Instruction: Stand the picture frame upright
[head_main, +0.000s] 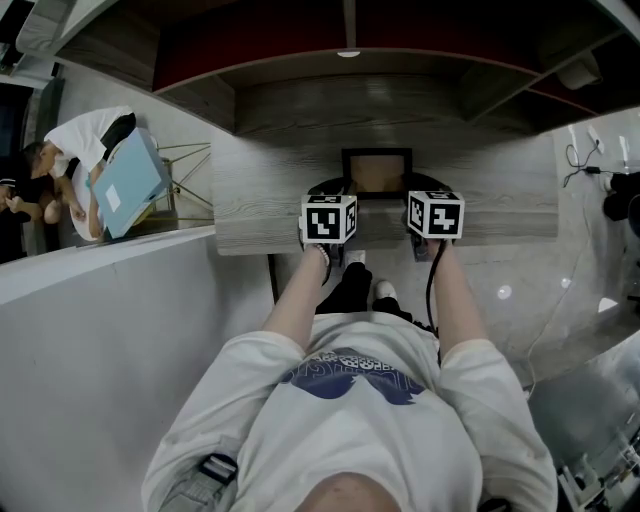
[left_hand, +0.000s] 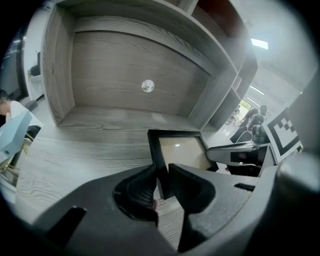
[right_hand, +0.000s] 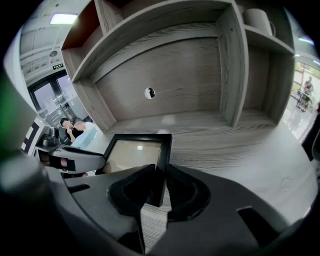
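Backing the picture frame (left_hand: 182, 150) is a shelf panel (left_hand: 115, 65).

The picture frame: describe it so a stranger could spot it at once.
On the grey wooden desk below the shelves sits the picture frame, clamped at either side by the left gripper and right gripper. Its black border round a plain tan panel stands out from the pale wood.
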